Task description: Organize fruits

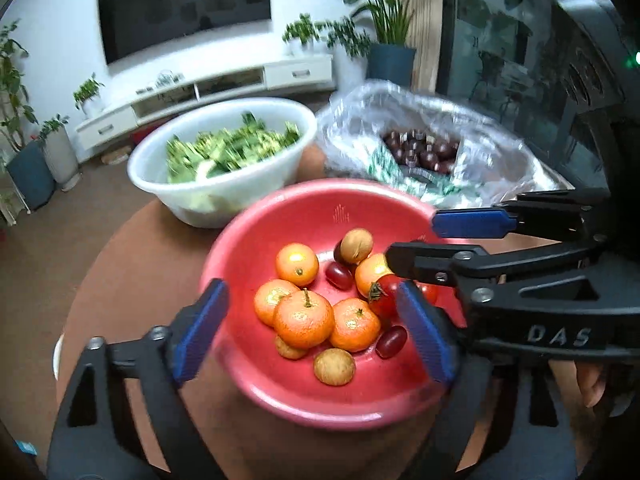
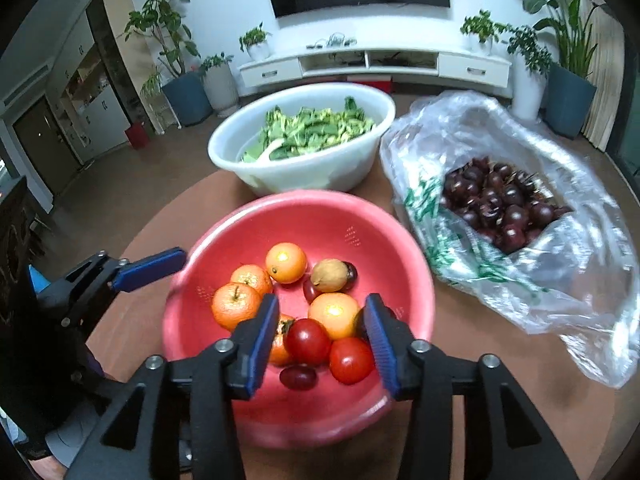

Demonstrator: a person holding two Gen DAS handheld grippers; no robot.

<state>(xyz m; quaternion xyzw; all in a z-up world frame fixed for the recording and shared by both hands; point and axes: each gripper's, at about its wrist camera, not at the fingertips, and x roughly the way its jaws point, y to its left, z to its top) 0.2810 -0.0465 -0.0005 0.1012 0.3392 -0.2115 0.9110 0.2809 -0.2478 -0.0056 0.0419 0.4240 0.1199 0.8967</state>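
Here, glossy round red plastic bowl (image 2: 248, 232).

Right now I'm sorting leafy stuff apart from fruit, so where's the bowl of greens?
In the right wrist view the white bowl of greens sits on the table behind the red bowl, left of the plastic bag.

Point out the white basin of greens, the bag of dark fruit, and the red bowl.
white basin (image 2: 304, 176), right wrist view, front outer wall.
bag of dark fruit (image 2: 560, 280), right wrist view, clear plastic.
red bowl (image 2: 320, 216), right wrist view, bare inner wall.

White basin (image 2: 300, 168) and plastic bag (image 2: 500, 240) crowd red bowl (image 2: 224, 240); table front clear.
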